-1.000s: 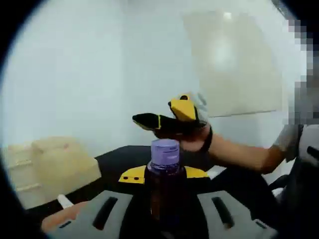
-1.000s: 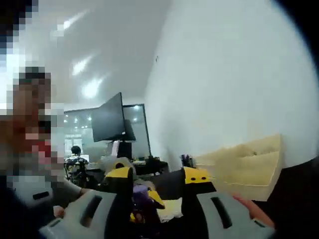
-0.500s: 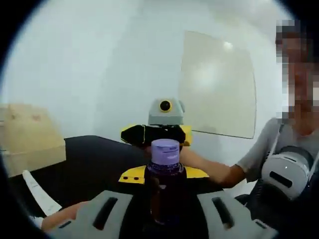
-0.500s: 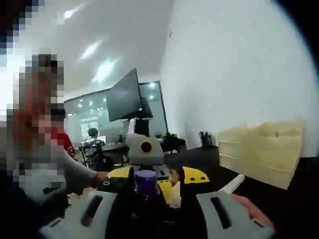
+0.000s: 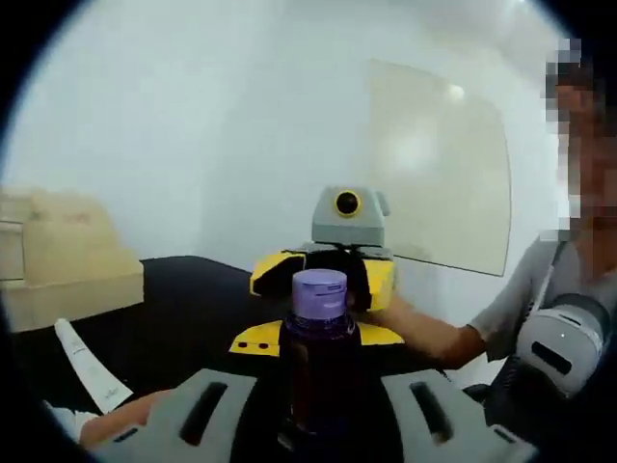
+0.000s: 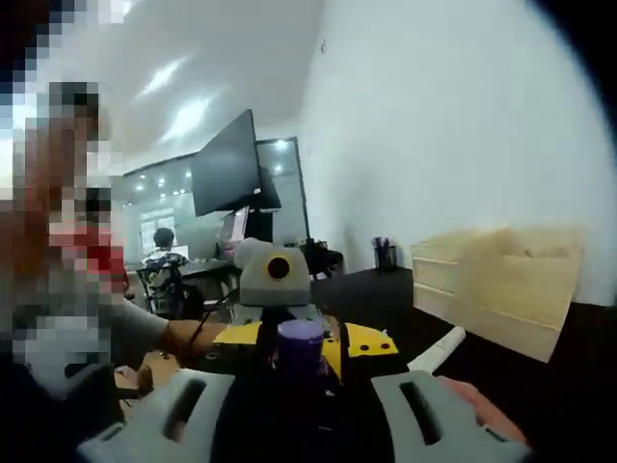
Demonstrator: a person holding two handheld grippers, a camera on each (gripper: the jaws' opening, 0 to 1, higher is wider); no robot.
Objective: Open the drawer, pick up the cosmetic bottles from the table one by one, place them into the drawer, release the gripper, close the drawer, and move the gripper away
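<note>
Left tool (image 5: 318, 338) is clenching an upright purple-capped bottle (image 5: 319, 362), raised above the black surface (image 5: 183, 309). Right tool (image 5: 323, 280) is facing it, level; its grip I cannot tell.

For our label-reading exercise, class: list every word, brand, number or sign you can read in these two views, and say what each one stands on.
None can be read in either view.
The white tube on the black table carries a small dark mark, too blurred to read.
The purple-capped bottle held in the left gripper shows no readable label.
The dark monitor in the right gripper view shows nothing legible.
</note>
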